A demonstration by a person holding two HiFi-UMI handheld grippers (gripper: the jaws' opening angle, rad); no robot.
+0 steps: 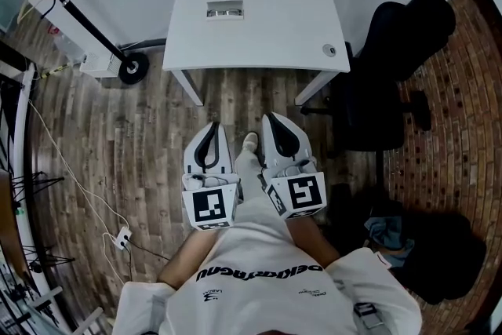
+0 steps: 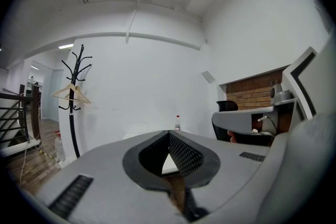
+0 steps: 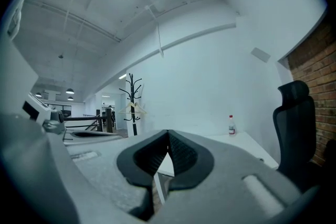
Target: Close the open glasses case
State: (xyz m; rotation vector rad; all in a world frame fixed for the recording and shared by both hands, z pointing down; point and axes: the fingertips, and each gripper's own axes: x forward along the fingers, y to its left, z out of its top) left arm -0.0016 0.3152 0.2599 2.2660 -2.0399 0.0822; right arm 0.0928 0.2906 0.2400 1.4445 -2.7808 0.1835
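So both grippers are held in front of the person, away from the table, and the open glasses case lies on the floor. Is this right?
Not quite. The open glasses case lies on the white table, not on the floor; the head view shows it. The rest is right: the left gripper and the right gripper are in front of the person, away from the table.

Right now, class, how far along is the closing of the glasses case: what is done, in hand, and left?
Done: nothing. The glasses case lies open on the white table.
In hand: nothing. The left gripper and right gripper are both shut and empty, held by the person's body, short of the table.
Left: the whole job, reaching the case and closing it.
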